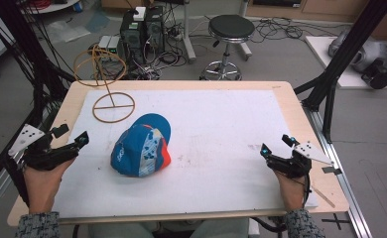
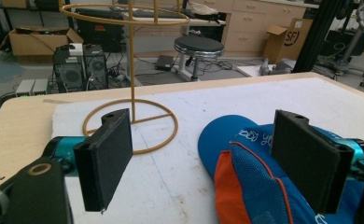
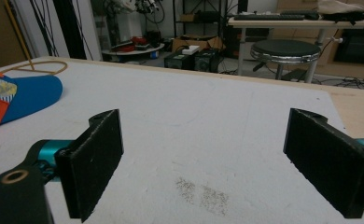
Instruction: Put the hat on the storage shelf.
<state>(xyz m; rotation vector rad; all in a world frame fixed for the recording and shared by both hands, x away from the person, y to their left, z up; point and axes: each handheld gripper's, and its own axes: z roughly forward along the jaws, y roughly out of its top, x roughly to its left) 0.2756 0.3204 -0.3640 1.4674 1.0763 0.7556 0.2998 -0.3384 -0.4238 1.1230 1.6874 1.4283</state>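
A blue and orange cap lies on the white mat left of centre, brim toward the far side. Behind it stands a tan wire hat stand with a ring base. My left gripper rests at the table's left edge, jaws open, a short way left of the cap. In the left gripper view the cap lies low and right between the open jaws, the stand beyond. My right gripper sits open near the right edge over bare mat; the cap shows far left in its view.
The wooden table edge frames the mat. A black stool and computer boxes with cables stand on the floor beyond the table. Black frame posts rise at the right.
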